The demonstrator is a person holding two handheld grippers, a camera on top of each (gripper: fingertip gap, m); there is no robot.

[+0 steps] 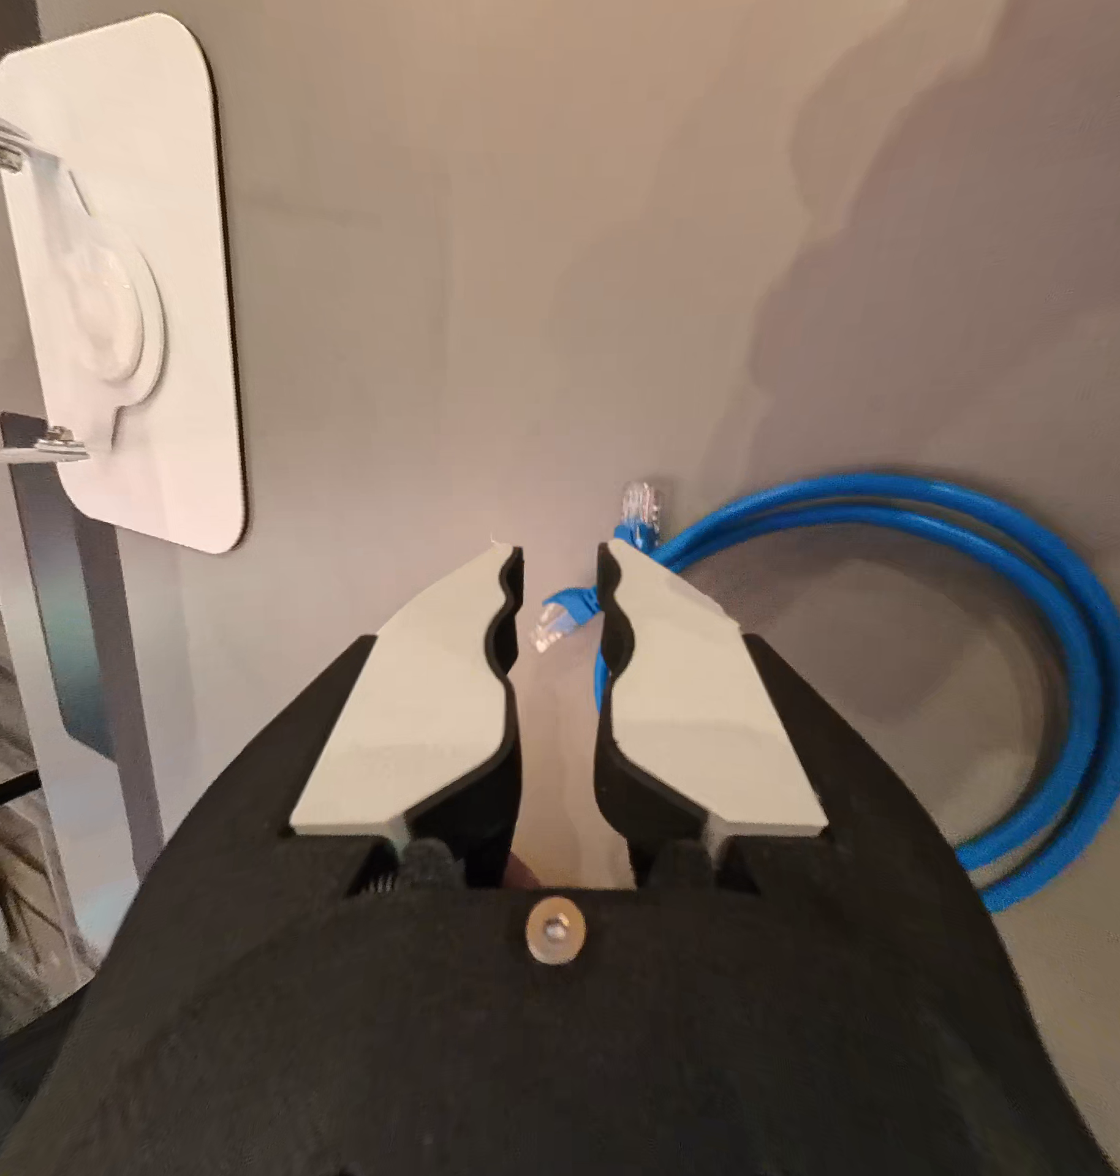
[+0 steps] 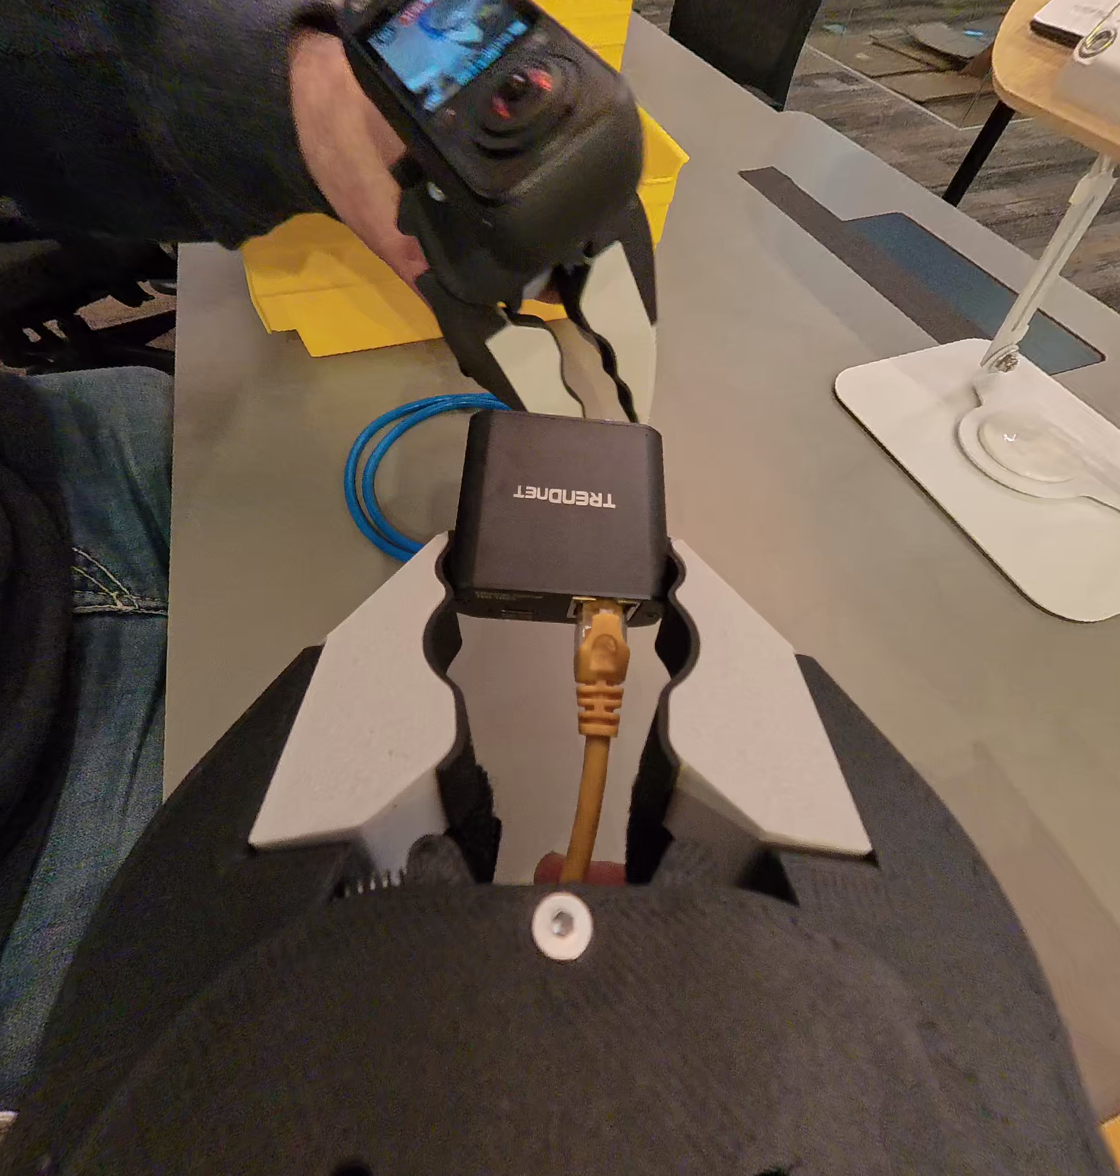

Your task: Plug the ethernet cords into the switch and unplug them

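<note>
My right gripper [image 2: 557, 555] is shut on the black switch [image 2: 560, 483], its fingertips pressing both sides of the switch's near end on the grey table. An orange ethernet cord [image 2: 599, 687] is plugged into a port on the switch's near face and runs back between my fingers. My left gripper [image 1: 561, 559] is open and empty, pointing down at the table just behind the switch; it also shows in the right wrist view [image 2: 583, 382]. A coiled blue ethernet cord [image 1: 1003, 611] lies on the table. One clear plug [image 1: 554, 627] lies between the left fingers, the other [image 1: 643, 509] just beyond the right fingertip.
A white stand base [image 2: 965, 471] with a clear arm sits on the table right of the switch; it is also in the left wrist view [image 1: 131, 318]. Yellow bins [image 2: 328, 293] stand at the table's far end. A person's leg in jeans [image 2: 99, 573] is at the left edge. The tips of one gripper are about 15 cm away from the tips of the other.
</note>
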